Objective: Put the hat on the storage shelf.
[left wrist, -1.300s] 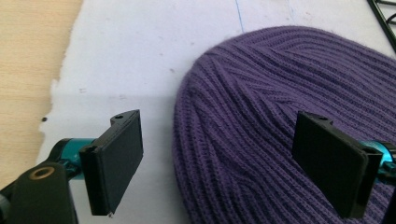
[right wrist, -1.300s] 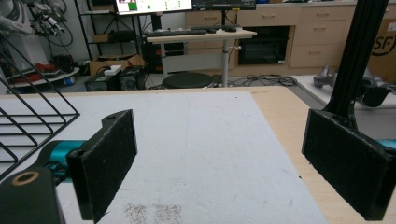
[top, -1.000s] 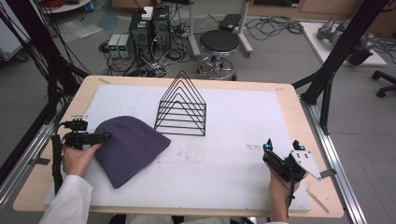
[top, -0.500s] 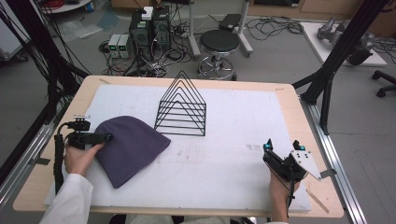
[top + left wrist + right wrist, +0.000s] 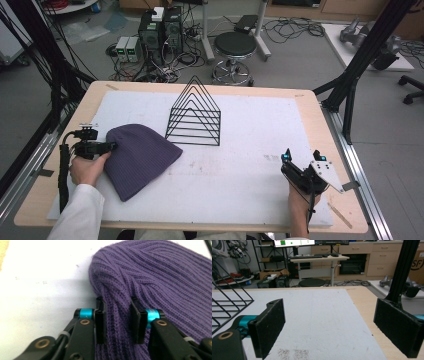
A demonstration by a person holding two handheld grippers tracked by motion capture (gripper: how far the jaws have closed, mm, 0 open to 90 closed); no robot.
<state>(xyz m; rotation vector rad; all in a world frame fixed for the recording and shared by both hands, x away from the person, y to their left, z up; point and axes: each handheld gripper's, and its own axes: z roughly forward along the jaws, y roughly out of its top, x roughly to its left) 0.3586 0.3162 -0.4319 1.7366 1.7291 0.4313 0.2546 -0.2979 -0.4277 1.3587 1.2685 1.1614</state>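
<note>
Far left: left gripper clamped on a bunched fold at the edge of the purple knit beanie, pads pinching ribbed wool between them in the left gripper view. Beanie lying flat on the white mat, left of centre, just in front and left of the black wire rack, near it but apart.

Risks, judged from here: grip on one thin fold only, so a quick lift likely to stretch the knit or let it slide out from the pads. Loose fabric apt to drag along the mat and bunch instead of rising clean. Swinging toward the rack, yarn liable to snag on a wire tip or tug the light frame over.

Containers: wire rack standing upright mid-table, triangular dividers in a row, every slot empty; nothing leaning on or in it.

Far right: right gripper resting low near the front right corner of the mat, jaws spread wide, holding nothing; bare mat between its pads in the right gripper view, rack's wires at the left edge there. Well apart from the beanie, so no help steadying it without a long reach.
</note>
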